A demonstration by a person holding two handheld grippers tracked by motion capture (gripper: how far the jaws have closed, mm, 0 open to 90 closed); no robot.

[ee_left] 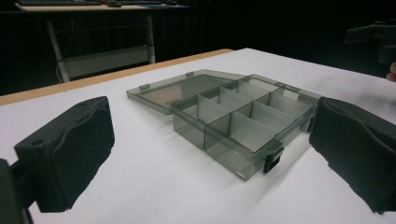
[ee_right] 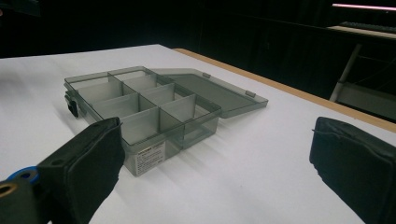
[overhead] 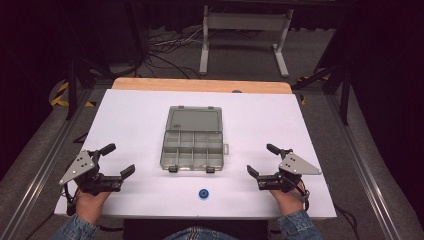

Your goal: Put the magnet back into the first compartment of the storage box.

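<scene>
Nearest the person, at 6 o'clock on the white tabletop (overhead: 130,115), lies a small blue ring-shaped part (overhead: 203,193), apart from everything else. Flanking it: left gripper (overhead: 121,161) at approx. 8 o'clock, right gripper (overhead: 260,160) at approx. 4 o'clock; both rest low on the table w/ jaws spread wide, released, grasping nothing. Centre of table: a smoky-grey translucent plastic organiser box (overhead: 192,151), lid (overhead: 194,119) folded flat back toward 12 o'clock, two dark latches on the near edge. Interior is split by thin dividers into approx. eight compartments, all bare as far as visible; a white label sits on one side wall in the right gripper view (ee_right: 150,156). Progress, judged: box already opened, blue part not yet picked up or placed in a cell, so the work looks barely begun. Beyond the table's wooden far edge (overhead: 200,85): floor cables, a white metal stand (overhead: 245,30).
</scene>
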